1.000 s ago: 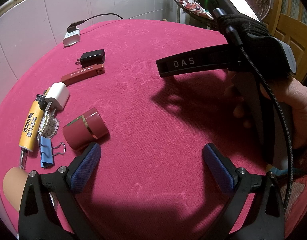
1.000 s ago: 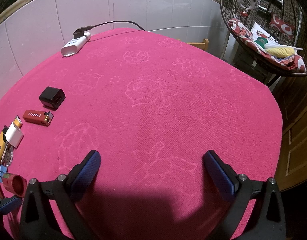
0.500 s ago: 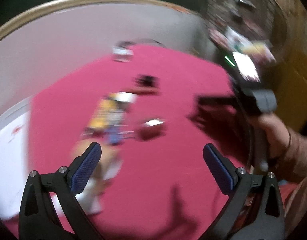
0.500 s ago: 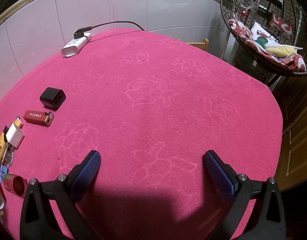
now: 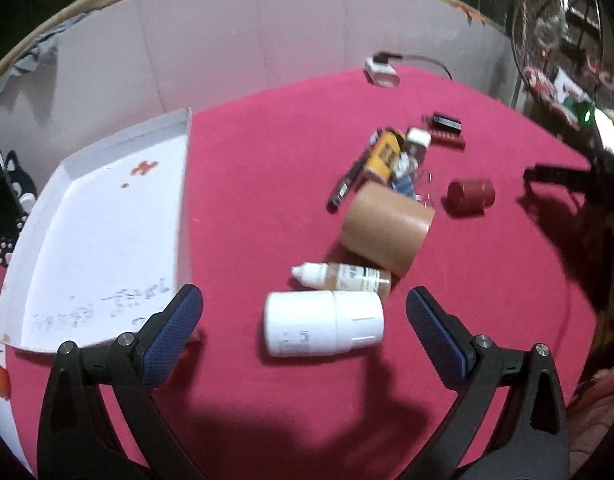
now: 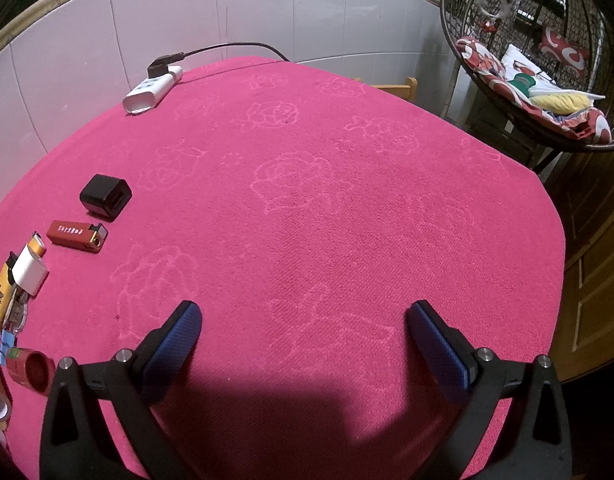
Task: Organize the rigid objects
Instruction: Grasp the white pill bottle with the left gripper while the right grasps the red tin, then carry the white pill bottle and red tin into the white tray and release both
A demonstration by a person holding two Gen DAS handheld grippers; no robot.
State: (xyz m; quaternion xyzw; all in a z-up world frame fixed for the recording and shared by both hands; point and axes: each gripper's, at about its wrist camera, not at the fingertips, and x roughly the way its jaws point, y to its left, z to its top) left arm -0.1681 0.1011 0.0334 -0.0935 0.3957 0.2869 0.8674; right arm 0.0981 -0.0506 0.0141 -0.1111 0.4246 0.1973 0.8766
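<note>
Left wrist view: your left gripper hangs over the pink tablecloth with its jaws spread wide and nothing between them. A white pill bottle lies on its side just ahead, between the two blue pads. Just beyond it lies a small dropper bottle, also on its side, and it seems to touch the brown cardboard tube behind it, though the blur makes that hard to confirm. Past the tube sits a tight cluster: a yellow lighter, a white charger, a blue binder clip and a dark pen-like item. A dark red cap lies to the right of the cluster, apart from it. A white tray rests at the left on the cloth, with no loose items in it. Right wrist view: your right gripper is likewise wide open and holds nothing, poised over a bare stretch of cloth. A black charger and a red lighter lie well to the left, near each other but apart. A white power strip with a black cable sits at the far edge by the tiled wall.
</note>
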